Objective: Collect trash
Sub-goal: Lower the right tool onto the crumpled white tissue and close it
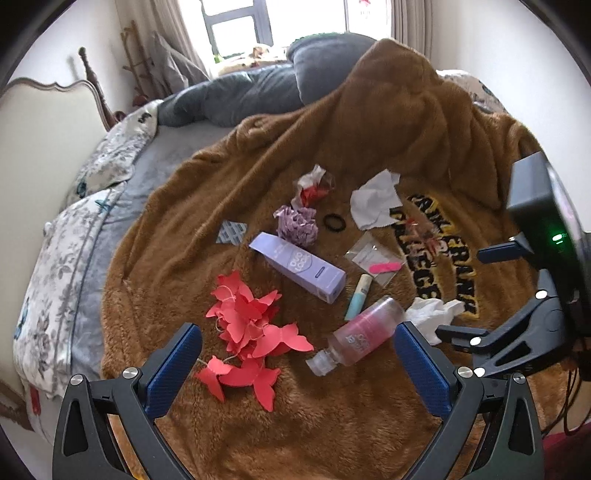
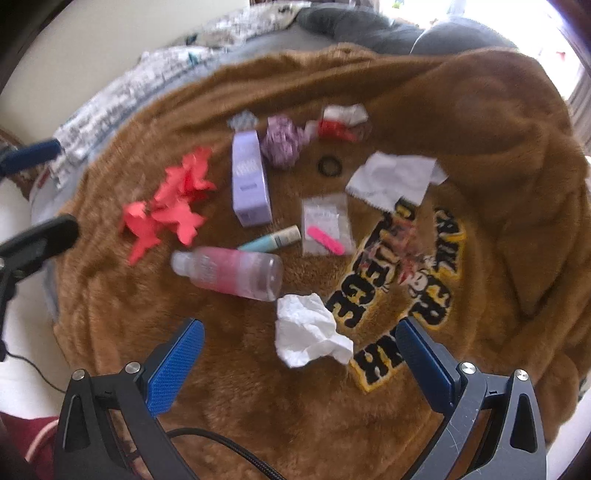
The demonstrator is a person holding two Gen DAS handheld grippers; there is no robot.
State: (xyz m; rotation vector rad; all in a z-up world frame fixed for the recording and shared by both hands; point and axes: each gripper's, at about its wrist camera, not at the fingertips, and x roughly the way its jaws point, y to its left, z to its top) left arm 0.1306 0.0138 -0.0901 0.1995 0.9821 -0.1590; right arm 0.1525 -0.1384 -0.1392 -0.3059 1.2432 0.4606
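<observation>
Trash lies scattered over a brown fleece blanket (image 1: 258, 155) spread on a bed. Nearest the grippers is a crumpled white tissue (image 2: 312, 336), just beside the base of a clear bottle of pink liquid (image 2: 231, 273) that lies on its side. Beyond the bottle are a small teal tube (image 2: 271, 239), a lilac carton (image 2: 249, 181) lying flat, and a clear plastic bag (image 2: 325, 225) with a pink nail file (image 2: 327, 240) on it. Farther off sit a crushed purple wrapper (image 2: 282, 142), a red-and-white wrapper (image 2: 340, 123), a black hair tie (image 2: 328, 165) and a flat white paper sheet (image 2: 395, 177). A string of red paper butterflies (image 2: 168, 206) is heaped to the left of the carton.

The left gripper (image 1: 297, 363) hangs released above the blanket, its blue pads wide apart with the butterflies and the bottle's cap end between them, nothing touched. The right gripper (image 2: 304, 362) is likewise spread wide, the white tissue lying between its fingers on the blanket below.

The left wrist view is sharp and also shows a padded headboard (image 1: 48, 118), floral pillows (image 1: 48, 266), a grey duvet (image 1: 236, 92), a window (image 1: 240, 22) at the far side, a small blue-patterned sachet (image 1: 231, 232) left of the carton, and the right gripper's body at the right edge. The right wrist view is blurred; it shows the yellow-and-black lettering (image 2: 399, 291) on the blanket more fully, and the left gripper's fingers at its left edge.
</observation>
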